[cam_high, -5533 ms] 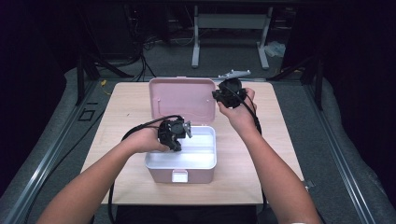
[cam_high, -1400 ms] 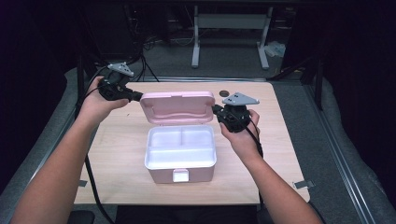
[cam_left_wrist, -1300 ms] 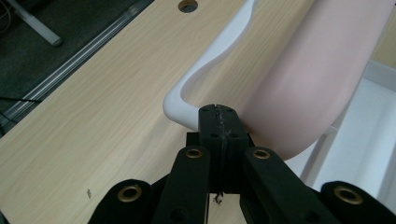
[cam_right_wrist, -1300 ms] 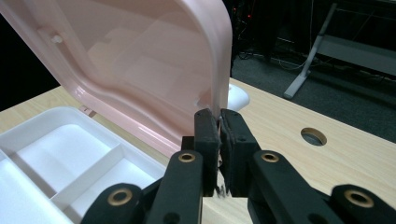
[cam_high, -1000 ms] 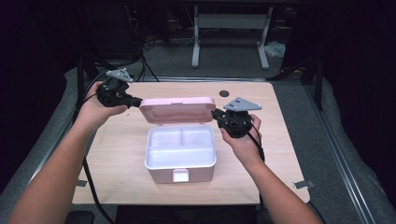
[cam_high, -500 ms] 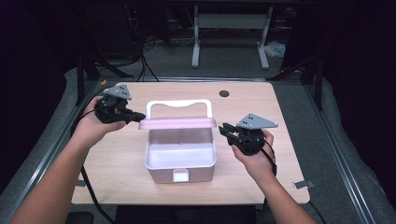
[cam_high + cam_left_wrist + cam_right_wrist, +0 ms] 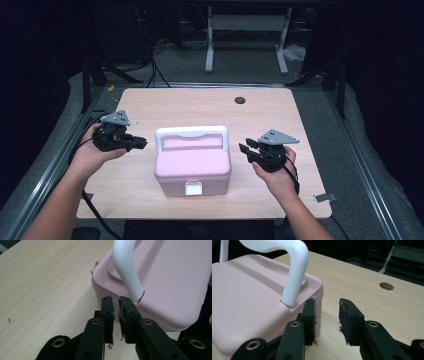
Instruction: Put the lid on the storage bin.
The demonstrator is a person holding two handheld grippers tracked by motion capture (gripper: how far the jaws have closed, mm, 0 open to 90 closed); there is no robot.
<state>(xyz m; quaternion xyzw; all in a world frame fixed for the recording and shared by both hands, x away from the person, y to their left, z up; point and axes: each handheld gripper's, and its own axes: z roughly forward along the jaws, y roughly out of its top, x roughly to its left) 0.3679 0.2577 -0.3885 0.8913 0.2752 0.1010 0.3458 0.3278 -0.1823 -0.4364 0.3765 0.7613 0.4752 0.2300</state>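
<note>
Centrally, a pink storage box [image 7: 192, 167] sits on the wooden table [image 7: 200, 105], lid down, white carry handle [image 7: 191, 134] raised upright over the lid and latch [image 7: 193, 188] facing the person. At the box's nine o'clock, the left gripper [image 7: 141, 144] points at the lid's side; its jaws have just been opening and stand slightly apart with nothing between them, just beside the handle's foot. At three o'clock, the right gripper [image 7: 243, 149] mirrors it; its jaws too have just been opening, and now stand apart and empty near the box corner. Both apparently flank the lid because each has let go of one side. At twelve o'clock lies a cable hole [image 7: 240, 100].
</note>
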